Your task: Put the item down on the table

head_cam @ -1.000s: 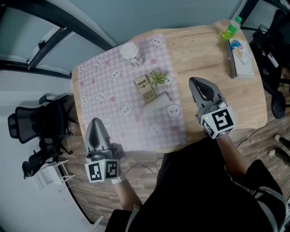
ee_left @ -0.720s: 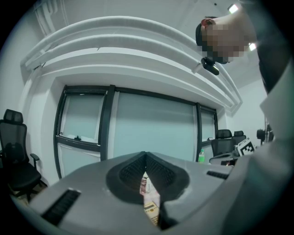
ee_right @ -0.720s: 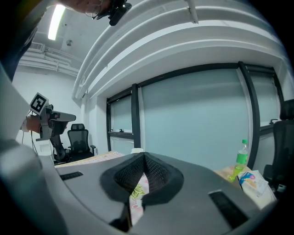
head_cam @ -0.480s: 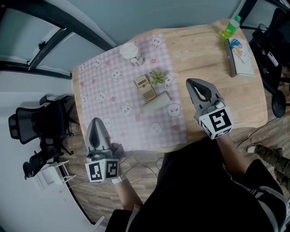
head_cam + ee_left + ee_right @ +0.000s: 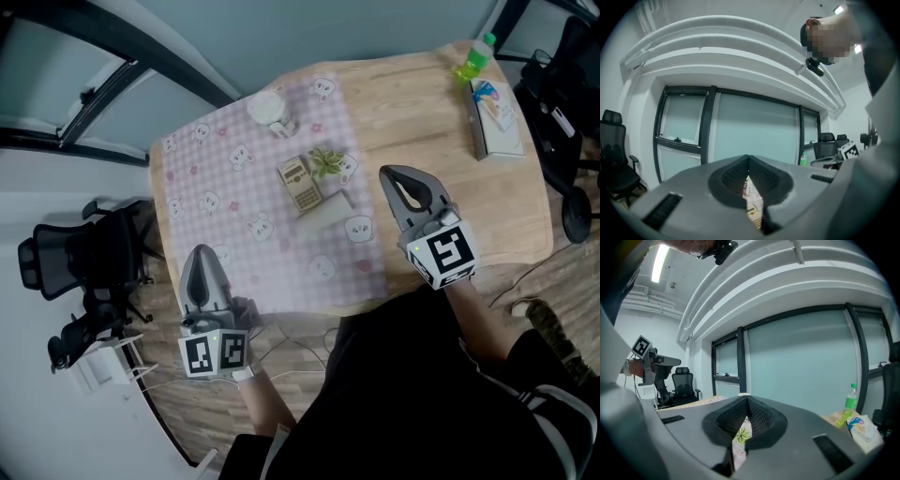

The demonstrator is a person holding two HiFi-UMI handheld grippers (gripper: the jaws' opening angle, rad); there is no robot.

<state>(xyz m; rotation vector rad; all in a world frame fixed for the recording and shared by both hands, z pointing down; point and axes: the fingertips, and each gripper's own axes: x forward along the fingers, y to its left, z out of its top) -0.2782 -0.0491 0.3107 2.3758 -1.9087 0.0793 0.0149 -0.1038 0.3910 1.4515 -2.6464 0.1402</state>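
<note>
Both grippers hold nothing. My right gripper (image 5: 387,173) hovers over the bare wood just right of the pink checked cloth (image 5: 216,202), jaws shut tip to tip (image 5: 746,398). Over the cloth's near left corner my left gripper (image 5: 199,250) also has its jaws together (image 5: 748,157). A beige calculator (image 5: 301,182), a small green plant (image 5: 326,161) and a flat grey piece (image 5: 328,208) lie on the cloth's middle, left of the right gripper's tip. At the cloth's far edge stands a white cup (image 5: 268,108).
A green bottle (image 5: 478,58) and a printed box (image 5: 497,117) sit at the wooden table's (image 5: 422,112) far right corner. Black office chairs stand left of the table (image 5: 80,258) and at the right (image 5: 562,84). Cables hang below the near edge.
The right gripper has drifted a little to the left and farther across the table, toward the cloth. The left gripper has stayed where it was.
</note>
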